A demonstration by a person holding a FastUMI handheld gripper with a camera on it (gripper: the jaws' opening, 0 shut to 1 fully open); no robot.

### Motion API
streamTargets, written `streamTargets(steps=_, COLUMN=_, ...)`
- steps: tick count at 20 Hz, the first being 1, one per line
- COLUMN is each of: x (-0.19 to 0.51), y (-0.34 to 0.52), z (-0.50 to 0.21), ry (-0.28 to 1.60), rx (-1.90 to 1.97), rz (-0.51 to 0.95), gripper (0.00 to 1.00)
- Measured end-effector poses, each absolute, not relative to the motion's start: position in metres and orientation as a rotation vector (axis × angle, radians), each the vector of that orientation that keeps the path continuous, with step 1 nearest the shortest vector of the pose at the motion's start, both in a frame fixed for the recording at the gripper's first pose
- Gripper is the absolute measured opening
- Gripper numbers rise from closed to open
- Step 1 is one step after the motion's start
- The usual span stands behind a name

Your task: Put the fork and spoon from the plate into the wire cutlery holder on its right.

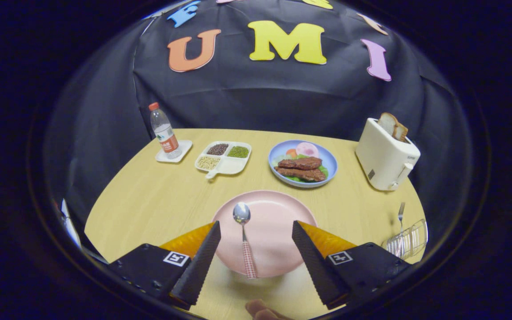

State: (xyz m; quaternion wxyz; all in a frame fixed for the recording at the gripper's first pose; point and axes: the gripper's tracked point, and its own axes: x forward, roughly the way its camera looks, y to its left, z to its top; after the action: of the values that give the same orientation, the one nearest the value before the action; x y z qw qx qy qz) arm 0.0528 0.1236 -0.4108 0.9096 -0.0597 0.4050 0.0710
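A: How is the tool [256, 229] held?

B: It is held wide apart above the near part of the tabletop [149, 200], with nothing gripped. The pink plate [278, 222] is seen between and just beyond its two fingers.

A: Where is the spoon [243, 235] found?

B: It is laid on the pink plate, bowl pointed away, its checked handle reaching over the near rim. It is placed between the fingers, nearer the left one, and is touched by neither.

A: And the fork [401, 213]?

B: It is stood upright, tines up, in the wire cutlery holder [409, 242], which is set on the tabletop to the right of the plate, beyond the right finger.

A: What else is noted?

B: Farther back, a water bottle [163, 131], a divided dish [223, 158] of beans, a blue plate [302, 163] of food and a toaster [386, 155] with bread are ranged across the tabletop. Fingertips of a hand [262, 310] are glimpsed below the tool.
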Motion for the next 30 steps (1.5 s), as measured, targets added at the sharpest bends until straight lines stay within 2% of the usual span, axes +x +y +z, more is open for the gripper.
streamTargets(steps=6, x=0.048, y=0.143, z=-0.459, ry=0.919, rx=-0.132, rz=0.120, gripper=0.97)
streamTargets(steps=10, x=0.058, y=0.129, z=-0.483, ry=0.961, rx=-0.130, rz=0.044, gripper=0.93)
streamTargets(steps=13, x=0.058, y=0.127, z=-0.498, ry=0.998, rx=-0.080, rz=0.002, gripper=0.76)
streamTargets(steps=14, x=0.056, y=0.129, z=-0.502, ry=1.010, rx=-0.078, rz=0.005, gripper=0.73)
streamTargets(steps=18, x=0.052, y=0.129, z=-0.507, ry=1.009, rx=-0.080, rz=-0.026, gripper=0.41)
streamTargets(steps=19, x=0.052, y=0.130, z=-0.507, ry=1.013, rx=-0.076, rz=-0.032, gripper=0.30)
streamTargets(steps=22, x=0.050, y=0.133, z=-0.507, ry=1.021, rx=-0.073, rz=-0.018, gripper=0.26)
streamTargets(steps=24, x=0.047, y=0.134, z=-0.506, ry=1.029, rx=-0.077, rz=-0.019, gripper=0.09)
streamTargets(steps=26, x=0.043, y=0.134, z=-0.506, ry=1.030, rx=-0.073, rz=-0.018, gripper=0.09)
streamTargets(steps=27, x=0.045, y=0.138, z=-0.501, ry=1.033, rx=-0.062, rz=-0.008, gripper=0.01)
streamTargets(steps=30, x=0.035, y=0.140, z=-0.488, ry=1.023, rx=-0.052, rz=0.007, gripper=0.01)
